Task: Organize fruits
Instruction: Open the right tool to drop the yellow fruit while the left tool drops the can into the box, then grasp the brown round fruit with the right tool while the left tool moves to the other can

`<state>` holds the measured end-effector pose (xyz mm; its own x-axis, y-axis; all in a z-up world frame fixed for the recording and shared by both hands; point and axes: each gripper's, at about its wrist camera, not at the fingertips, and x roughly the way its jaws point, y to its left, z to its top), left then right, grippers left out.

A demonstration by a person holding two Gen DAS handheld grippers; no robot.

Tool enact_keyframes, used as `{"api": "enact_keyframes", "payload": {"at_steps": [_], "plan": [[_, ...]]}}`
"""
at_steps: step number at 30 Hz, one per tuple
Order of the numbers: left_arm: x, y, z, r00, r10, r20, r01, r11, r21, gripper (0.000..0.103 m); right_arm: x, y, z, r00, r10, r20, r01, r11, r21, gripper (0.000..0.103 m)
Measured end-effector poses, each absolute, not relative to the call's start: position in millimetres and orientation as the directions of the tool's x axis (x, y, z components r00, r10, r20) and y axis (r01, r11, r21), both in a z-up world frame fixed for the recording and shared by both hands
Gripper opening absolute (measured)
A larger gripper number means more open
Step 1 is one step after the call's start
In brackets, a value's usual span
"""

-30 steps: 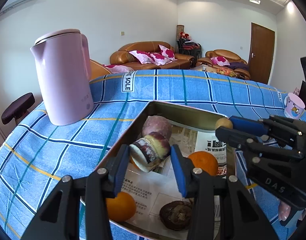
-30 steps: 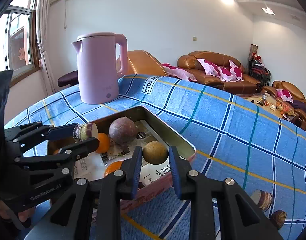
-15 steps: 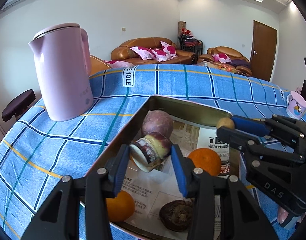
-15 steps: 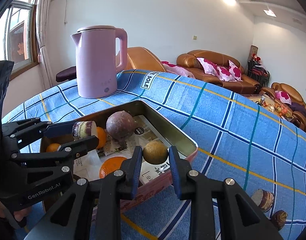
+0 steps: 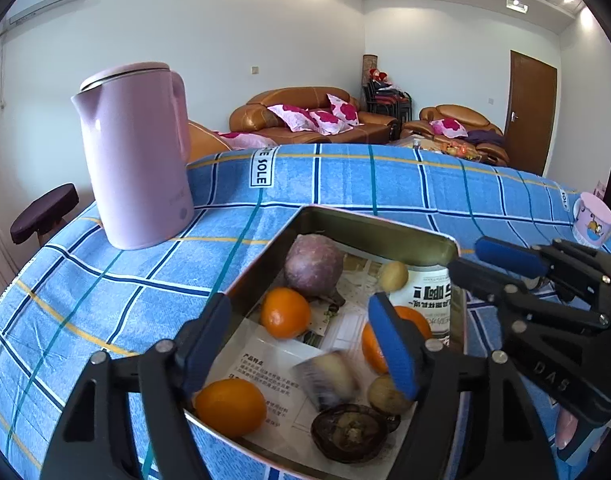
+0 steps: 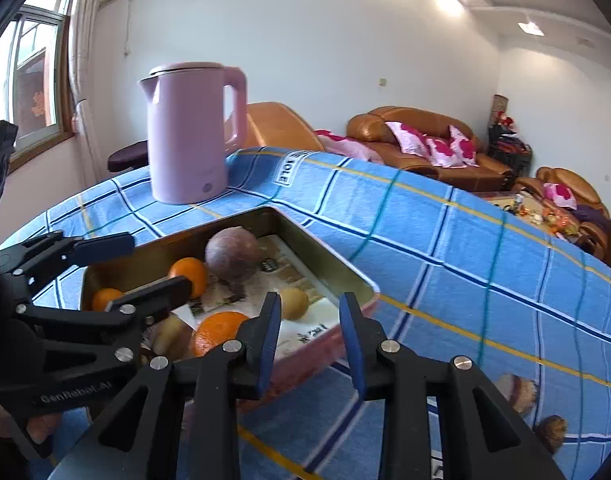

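Observation:
A metal tray (image 5: 385,222) lined with printed paper holds a purple round fruit (image 5: 313,264), oranges (image 5: 285,312) and a dark mangosteen (image 5: 349,432). My left gripper (image 5: 299,340) hangs over the tray, its jaws opening. A cut fruit piece (image 5: 329,376) shows blurred below them, free of the pads. My right gripper (image 6: 311,336) is at the tray's corner, jaws opening a little with nothing between them. A small brown round fruit (image 6: 295,303) lies on the paper just beyond its left finger. In the right wrist view the left gripper (image 6: 153,264) reaches in from the left.
A tall pink kettle (image 5: 137,160) stands on the blue checked cloth (image 6: 445,248) behind the tray. A lidded mug (image 5: 593,220) sits at the far right edge. Two fruit pieces (image 6: 517,394) lie on the cloth to the right of the tray.
The left jaws have spread apart and the cut piece has dropped from them toward the tray. The small brown fruit has left the right jaws and lies in the tray.

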<state>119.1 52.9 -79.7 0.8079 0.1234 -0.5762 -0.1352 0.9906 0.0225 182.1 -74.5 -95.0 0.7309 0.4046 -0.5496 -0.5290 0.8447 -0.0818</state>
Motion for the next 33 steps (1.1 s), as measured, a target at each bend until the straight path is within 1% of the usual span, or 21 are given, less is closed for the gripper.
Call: {"api": "enact_keyframes", "payload": {"at_steps": [5,13,16,17,18,21,27,33], "plan": [[117,41,-71,0.814,0.116,-0.569,-0.122,0.992,0.027,0.074,181,-105,-92,0.766,0.35,-0.539,-0.458,0.886,-0.075,0.033],[128,-2,-61,0.811,0.051,-0.582,-0.038,0.999,0.034,0.074,189,-189,-89,0.826,0.176,-0.536,-0.238,0.97,-0.047,0.034],[133,-25,-59,0.806,0.017,-0.591,0.007,0.999,0.039,0.074,193,-222,-93,0.826,0.113,-0.552,-0.158,0.987,-0.033,0.039],[135,-32,-59,0.805,0.007,-0.593,0.02,0.999,0.039,0.074,194,-231,-94,0.821,0.104,-0.561,-0.142,0.99,-0.024,0.043],[138,-41,-59,0.801,-0.007,-0.598,0.039,0.998,0.04,0.074,195,-239,-96,0.814,0.104,-0.572,-0.134,0.991,-0.011,0.045],[146,-62,-60,0.794,-0.031,-0.608,0.069,0.997,0.04,0.074,199,-256,-98,0.79,0.125,-0.6,-0.123,0.991,0.044,0.045],[164,-86,-66,0.772,-0.061,-0.633,0.097,0.995,0.022,0.074,204,-268,-106,0.745,0.159,-0.647,-0.131,0.987,0.091,0.047],[177,-99,-78,0.741,-0.077,-0.667,0.11,0.994,0.008,0.074,206,-261,-115,0.705,0.167,-0.689,-0.163,0.984,0.072,0.047]]}}
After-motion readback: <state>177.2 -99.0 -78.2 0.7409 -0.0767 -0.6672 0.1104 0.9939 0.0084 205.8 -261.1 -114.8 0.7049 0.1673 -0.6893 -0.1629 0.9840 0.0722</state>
